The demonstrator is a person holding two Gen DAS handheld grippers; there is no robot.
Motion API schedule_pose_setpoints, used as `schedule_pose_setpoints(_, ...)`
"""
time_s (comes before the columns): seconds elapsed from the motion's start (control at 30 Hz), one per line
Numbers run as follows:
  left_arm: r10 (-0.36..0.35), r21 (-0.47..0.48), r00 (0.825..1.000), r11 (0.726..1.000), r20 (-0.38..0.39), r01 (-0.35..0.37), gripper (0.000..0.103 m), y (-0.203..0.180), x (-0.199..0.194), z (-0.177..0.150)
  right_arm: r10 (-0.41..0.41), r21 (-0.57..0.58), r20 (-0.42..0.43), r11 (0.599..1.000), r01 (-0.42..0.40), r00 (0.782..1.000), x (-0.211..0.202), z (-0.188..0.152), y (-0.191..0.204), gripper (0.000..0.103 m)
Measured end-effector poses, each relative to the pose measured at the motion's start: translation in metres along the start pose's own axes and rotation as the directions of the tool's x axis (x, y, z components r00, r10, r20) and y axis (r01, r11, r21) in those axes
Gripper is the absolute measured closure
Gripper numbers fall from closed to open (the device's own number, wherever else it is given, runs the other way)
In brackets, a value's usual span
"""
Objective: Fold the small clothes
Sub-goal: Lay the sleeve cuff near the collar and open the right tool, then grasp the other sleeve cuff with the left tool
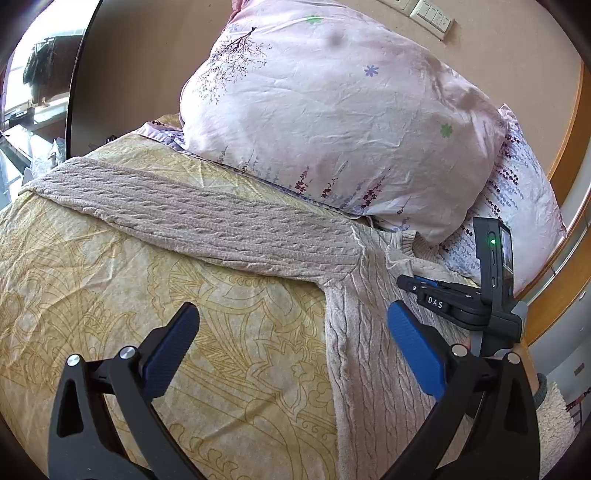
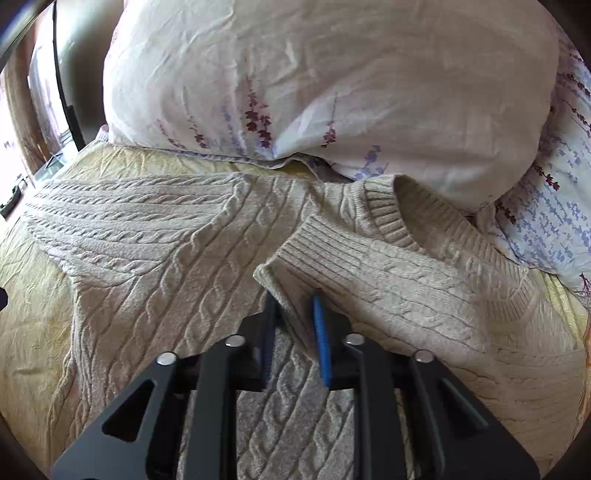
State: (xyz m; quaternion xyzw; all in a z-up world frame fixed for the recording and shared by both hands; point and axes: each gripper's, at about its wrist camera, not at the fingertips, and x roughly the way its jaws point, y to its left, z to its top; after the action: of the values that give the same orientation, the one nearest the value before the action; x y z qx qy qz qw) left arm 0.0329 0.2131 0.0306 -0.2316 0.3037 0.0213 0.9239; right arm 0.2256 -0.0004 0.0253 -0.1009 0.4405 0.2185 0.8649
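Observation:
A beige cable-knit sweater point(image 1: 343, 332) lies on the yellow bedspread point(image 1: 110, 288), its left sleeve point(image 1: 184, 210) stretched out to the left. My left gripper point(image 1: 291, 328) is open and empty above the bedspread, beside the sweater's body. My right gripper point(image 2: 293, 306) is shut on the right sleeve's ribbed cuff point(image 2: 295, 254), holding the sleeve point(image 2: 388, 288) folded across the sweater's chest point(image 2: 177, 280). The right gripper also shows in the left wrist view point(image 1: 443, 299), over the sweater's far side. The ribbed collar point(image 2: 388, 206) lies near the pillows.
Two floral pillows point(image 1: 332, 110) are stacked at the head of the bed, touching the collar. A brown wall with a light switch panel point(image 1: 432, 16) is behind. A window and a shelf are at far left. A wooden bed edge point(image 1: 554, 302) runs on the right.

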Motion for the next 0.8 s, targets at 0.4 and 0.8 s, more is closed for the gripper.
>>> schedule_pose_setpoints(0.4,-0.064,-0.113,0.998,0.992,-0.01,0.062,0.002,0.025,0.002,0.008,0.312,0.16,0.026,0.937,-0.312,0.95,-0.005,-0.002,-0.004,0.095)
schedule_pose_setpoints(0.8,-0.119,-0.304,0.992,0.947,-0.035,0.103,0.002,0.059,0.011,0.016,0.497,0.28,0.055,0.825,-0.491,0.866,-0.031,-0.025,-0.02,0.068)
